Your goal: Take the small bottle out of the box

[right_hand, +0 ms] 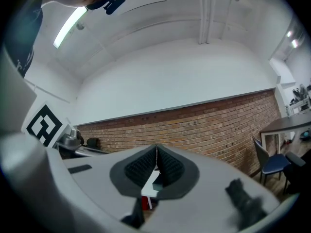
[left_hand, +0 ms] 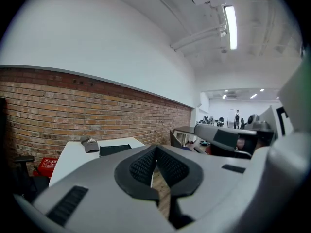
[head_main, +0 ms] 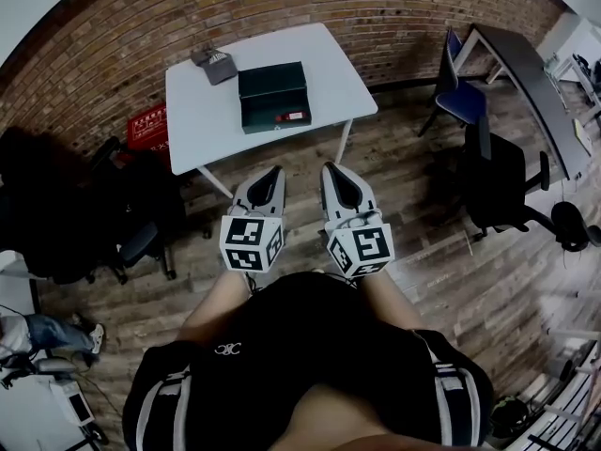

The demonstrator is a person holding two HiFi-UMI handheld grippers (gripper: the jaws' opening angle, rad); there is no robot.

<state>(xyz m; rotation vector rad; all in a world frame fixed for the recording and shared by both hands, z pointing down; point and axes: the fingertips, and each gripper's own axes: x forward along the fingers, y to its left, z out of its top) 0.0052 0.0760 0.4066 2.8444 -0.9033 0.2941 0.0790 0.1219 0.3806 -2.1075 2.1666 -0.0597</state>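
A dark green box (head_main: 272, 97) stands open on the white table (head_main: 202, 120), well ahead of me. Inside it, at the front right, lies a small red object (head_main: 293, 116), too small to tell whether it is the bottle. Both grippers hang close to my body over the floor, short of the table. The left gripper (head_main: 273, 170) is shut with nothing in it, and so is the right gripper (head_main: 330, 167). In the left gripper view the closed pads (left_hand: 146, 165) point towards the table (left_hand: 68, 157) and box (left_hand: 114, 149).
A grey cap (head_main: 214, 64) lies on the table left of the box. A red crate (head_main: 146, 126) sits on the floor by the brick wall. Black chairs (head_main: 66, 205) stand left. A blue chair (head_main: 462, 97), a black office chair (head_main: 498, 191) and a dark desk (head_main: 531, 73) are right.
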